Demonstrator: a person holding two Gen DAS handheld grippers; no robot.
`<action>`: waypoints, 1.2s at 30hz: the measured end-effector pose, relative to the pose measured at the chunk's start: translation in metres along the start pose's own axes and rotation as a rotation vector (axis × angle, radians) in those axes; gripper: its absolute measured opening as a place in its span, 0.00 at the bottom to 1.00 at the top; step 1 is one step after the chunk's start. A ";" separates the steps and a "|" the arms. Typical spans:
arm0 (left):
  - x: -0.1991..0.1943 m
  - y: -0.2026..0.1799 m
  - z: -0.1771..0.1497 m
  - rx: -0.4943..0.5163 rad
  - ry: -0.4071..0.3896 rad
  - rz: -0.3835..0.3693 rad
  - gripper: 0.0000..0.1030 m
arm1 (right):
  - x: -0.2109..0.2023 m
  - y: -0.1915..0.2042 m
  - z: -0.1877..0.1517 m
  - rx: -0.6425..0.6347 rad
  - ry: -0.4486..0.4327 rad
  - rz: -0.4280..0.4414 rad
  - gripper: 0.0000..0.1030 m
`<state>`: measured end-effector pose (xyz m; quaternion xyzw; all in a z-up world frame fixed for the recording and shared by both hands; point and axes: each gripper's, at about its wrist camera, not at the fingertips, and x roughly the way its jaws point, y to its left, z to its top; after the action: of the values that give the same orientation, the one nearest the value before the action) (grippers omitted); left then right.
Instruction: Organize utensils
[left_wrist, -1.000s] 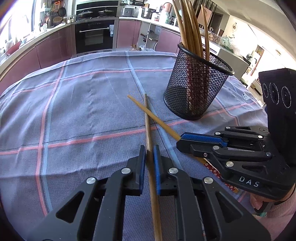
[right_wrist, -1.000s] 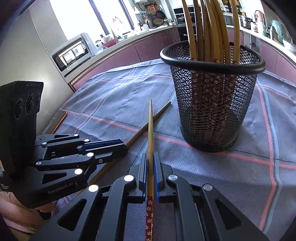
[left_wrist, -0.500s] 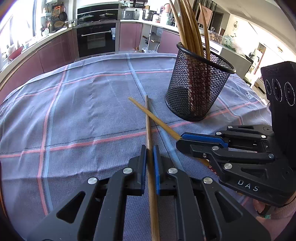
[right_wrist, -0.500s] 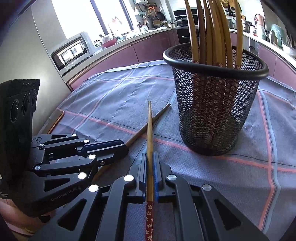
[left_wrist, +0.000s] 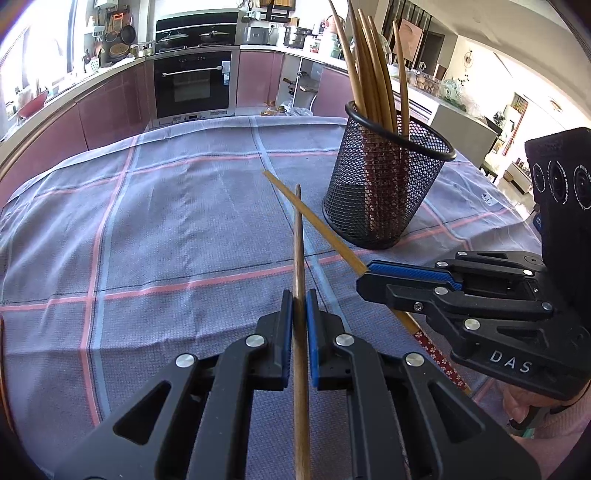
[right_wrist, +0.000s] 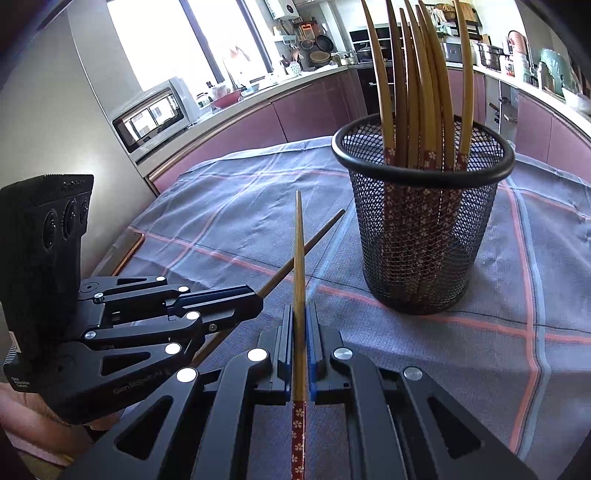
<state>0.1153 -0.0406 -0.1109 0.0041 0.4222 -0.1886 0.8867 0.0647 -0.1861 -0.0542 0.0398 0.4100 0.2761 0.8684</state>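
In the left wrist view, the right gripper (left_wrist: 364, 275) at the right edge carries the white letters "DAS" on its black frame. The left gripper (left_wrist: 299, 310) has its blue-lined jaws clamped together on a dark brown chopstick (left_wrist: 300, 258), which runs straight away from the camera with its thin tip raised over the tablecloth (left_wrist: 166, 229). A paler chopstick (left_wrist: 314, 227) crosses it from the right, its near end pinched in the right gripper and its far tip pointing up and left. A red band with small white flowers shows on that stick's near end. To the far right stands a black mesh holder (left_wrist: 384, 192) filled with upright bamboo chopsticks (left_wrist: 369, 77). The cloth is grey-blue with pink and pale blue check lines.

In the right wrist view, the left gripper (right_wrist: 255, 301) at the left bears faint lettering, "GenRobot.AI" as best it reads. The right gripper (right_wrist: 300, 317) is closed tight on the pale chopstick (right_wrist: 299, 266), whose red flowered end lies nearest the camera. The dark chopstick (right_wrist: 306, 245) slants behind it from the left gripper. The mesh holder (right_wrist: 424, 229) stands just right of both tips, its sticks (right_wrist: 417, 81) showing the same red flowered bands at the rim.
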 end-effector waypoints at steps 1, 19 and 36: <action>-0.002 0.000 0.000 -0.001 -0.002 -0.002 0.08 | -0.001 0.000 0.000 -0.001 -0.004 0.000 0.05; -0.028 0.000 0.006 -0.022 -0.053 -0.050 0.08 | -0.025 0.006 0.004 -0.012 -0.058 0.013 0.05; -0.042 0.003 0.009 -0.044 -0.085 -0.086 0.08 | -0.036 0.009 0.007 -0.016 -0.101 0.018 0.05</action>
<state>0.0994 -0.0259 -0.0739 -0.0414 0.3877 -0.2173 0.8949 0.0479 -0.1960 -0.0225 0.0506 0.3629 0.2847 0.8858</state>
